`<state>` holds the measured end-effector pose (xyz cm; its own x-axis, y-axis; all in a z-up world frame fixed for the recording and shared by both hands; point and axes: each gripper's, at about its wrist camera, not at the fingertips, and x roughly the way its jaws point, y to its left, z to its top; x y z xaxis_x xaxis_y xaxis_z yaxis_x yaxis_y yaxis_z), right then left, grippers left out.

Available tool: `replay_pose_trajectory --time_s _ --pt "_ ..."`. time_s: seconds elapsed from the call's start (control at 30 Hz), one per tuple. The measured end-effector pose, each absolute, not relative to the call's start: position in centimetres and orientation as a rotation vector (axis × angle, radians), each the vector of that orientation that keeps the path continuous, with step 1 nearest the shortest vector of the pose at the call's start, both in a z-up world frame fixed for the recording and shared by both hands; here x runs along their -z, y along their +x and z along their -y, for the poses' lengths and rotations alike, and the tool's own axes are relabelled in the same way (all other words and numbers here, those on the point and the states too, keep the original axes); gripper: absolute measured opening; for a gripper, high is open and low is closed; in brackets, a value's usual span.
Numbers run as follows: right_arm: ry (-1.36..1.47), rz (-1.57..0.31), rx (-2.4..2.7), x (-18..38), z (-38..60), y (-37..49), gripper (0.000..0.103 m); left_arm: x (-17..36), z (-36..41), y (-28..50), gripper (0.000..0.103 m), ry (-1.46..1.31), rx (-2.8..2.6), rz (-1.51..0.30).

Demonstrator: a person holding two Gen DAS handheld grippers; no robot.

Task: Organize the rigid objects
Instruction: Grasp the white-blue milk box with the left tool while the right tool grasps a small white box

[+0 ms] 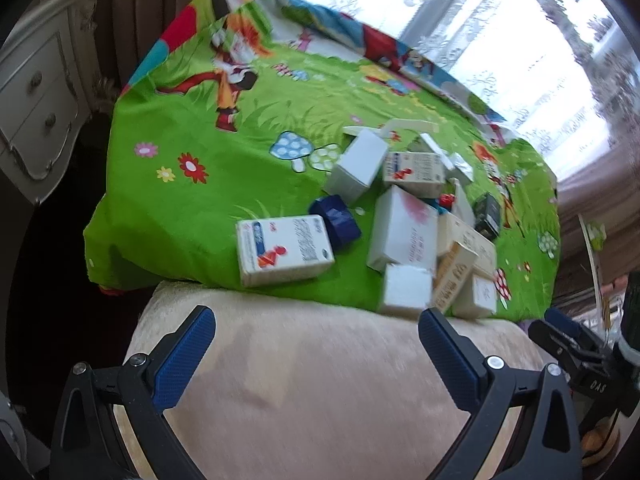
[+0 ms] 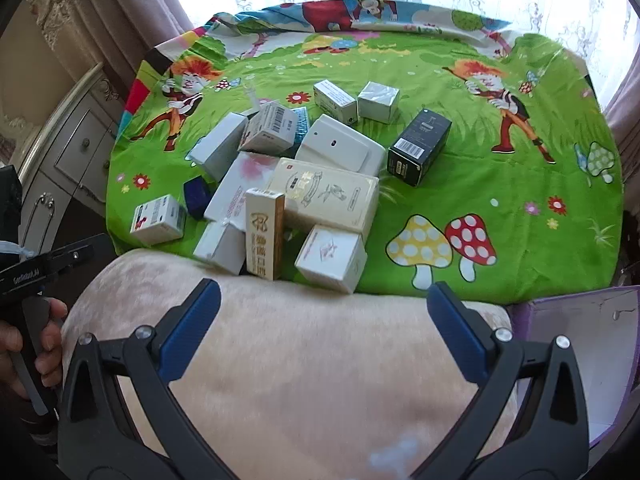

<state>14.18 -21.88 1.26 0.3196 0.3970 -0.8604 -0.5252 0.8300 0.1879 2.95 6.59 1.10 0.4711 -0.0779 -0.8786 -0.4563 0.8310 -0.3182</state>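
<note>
Several small cardboard boxes lie in a loose pile on a green cartoon cloth [image 2: 480, 184]. Among them are a white medicine box [image 1: 282, 249] at the pile's near left, a dark blue box [image 1: 338, 220] behind it, a black box [image 2: 420, 146], a large cream box [image 2: 332, 196], a tall gold-lettered box [image 2: 264, 232] and a white cube box [image 2: 332, 258]. My left gripper [image 1: 316, 320] is open and holds nothing, hovering over a beige cushion short of the pile. My right gripper [image 2: 324, 294] is likewise open with nothing in it, just short of the nearest boxes.
A beige cushion [image 2: 288, 360] fills the foreground under both grippers. A purple open box [image 2: 576, 360] sits at the right. A white drawer cabinet [image 1: 36, 100] stands left of the cloth. Curtains and a bright window lie beyond. A hand [image 2: 44, 340] grips the other tool.
</note>
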Motion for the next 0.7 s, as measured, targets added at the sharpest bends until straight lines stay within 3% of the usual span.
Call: replay_pose_trajectory --time_s 0.47,0.6,0.7 --pt "-0.223 -1.230 -0.535 2.6 19.0 17.7 0.101 2.6 -9.3 8.4 0.103 -0.587 -0.342 -1.197" --pt "-0.245 -1.264 -0.532 3.4 18.1 18.3 0.089 3.5 -9.3 9.3 0.102 -0.568 -0.349 -1.223" --pt "-0.274 -1.291 -0.524 4.2 17.6 18.5 0.080 4.1 -9.3 9.8 0.091 -0.564 -0.347 -1.242"
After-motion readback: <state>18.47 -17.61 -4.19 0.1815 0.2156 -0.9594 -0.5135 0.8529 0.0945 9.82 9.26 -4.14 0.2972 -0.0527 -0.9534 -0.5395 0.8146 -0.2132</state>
